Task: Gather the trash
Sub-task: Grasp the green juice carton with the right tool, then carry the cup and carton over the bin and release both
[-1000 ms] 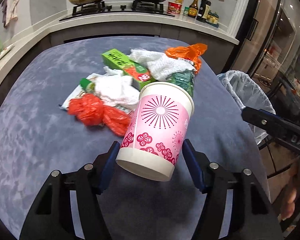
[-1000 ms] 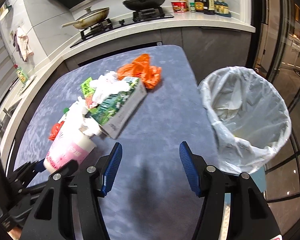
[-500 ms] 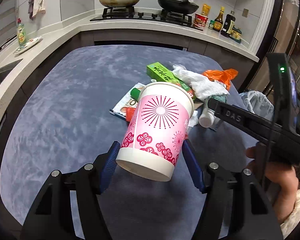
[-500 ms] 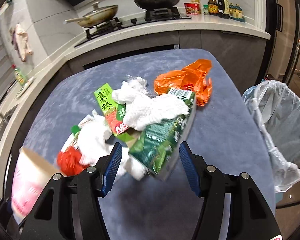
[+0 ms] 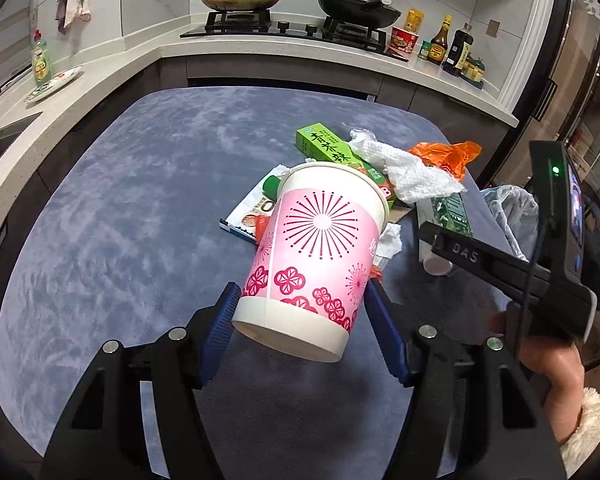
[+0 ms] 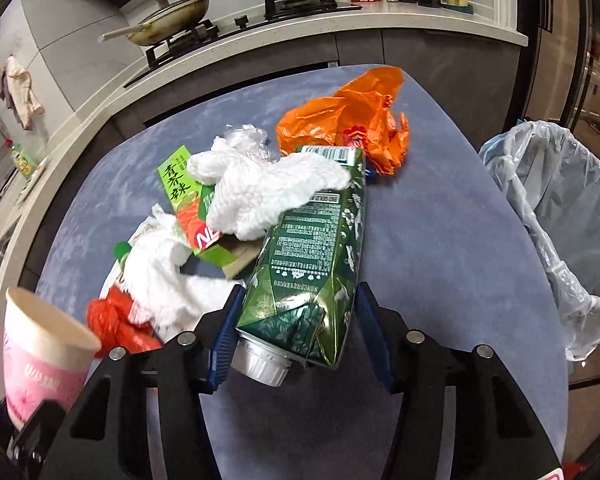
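The step in hand is the pick-up of a second piece of trash. The left gripper is clamped on the pink paper cup, held tilted above the near part of the table. The right gripper has its jaws either side of the green carton, which lies on the table with its silver cap toward the camera; the jaws have just been closing, and the left pad seems to touch the carton, while the right one looks just clear of it (so I cannot tell that the grip is made).

Next, I judge, the right jaws must finish closing on the carton's near end, then lift it free of the white cloth draped over its far end, and carry it right to the lined bin beside the table.

The table is a blue-grey mottled surface, with a green box, an orange bag and a red bag heaped around the carton. Beyond lies a kitchen counter with pans on a hob and sauce bottles.
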`<action>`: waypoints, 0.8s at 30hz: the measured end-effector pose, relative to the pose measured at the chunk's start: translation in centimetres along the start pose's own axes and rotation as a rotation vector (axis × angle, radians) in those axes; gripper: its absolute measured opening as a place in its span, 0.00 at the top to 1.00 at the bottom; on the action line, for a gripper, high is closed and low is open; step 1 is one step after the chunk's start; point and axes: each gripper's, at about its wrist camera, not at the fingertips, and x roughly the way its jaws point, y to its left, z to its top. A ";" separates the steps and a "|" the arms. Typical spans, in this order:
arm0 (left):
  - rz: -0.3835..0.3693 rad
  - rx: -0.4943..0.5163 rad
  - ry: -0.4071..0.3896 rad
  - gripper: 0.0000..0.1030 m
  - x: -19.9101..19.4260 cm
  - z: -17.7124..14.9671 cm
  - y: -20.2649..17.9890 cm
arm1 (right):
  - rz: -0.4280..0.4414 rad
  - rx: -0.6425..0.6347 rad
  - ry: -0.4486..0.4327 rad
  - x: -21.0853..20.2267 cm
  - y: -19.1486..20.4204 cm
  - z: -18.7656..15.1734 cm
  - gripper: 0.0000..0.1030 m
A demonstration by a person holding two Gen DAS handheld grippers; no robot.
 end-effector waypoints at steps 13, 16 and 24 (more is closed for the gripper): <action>-0.067 0.079 -0.009 0.41 -1.2 -1.0 -5.3 | 0.040 0.003 -0.041 -8.1 -5.0 -3.1 0.51; -0.091 0.099 -0.008 0.41 -1.4 -1.0 -6.8 | 0.031 0.014 -0.059 -9.6 -6.4 -3.4 0.51; -0.134 0.159 -0.022 0.41 -2.2 -0.6 -10.5 | 0.020 0.064 -0.121 -12.5 -9.8 -3.2 0.51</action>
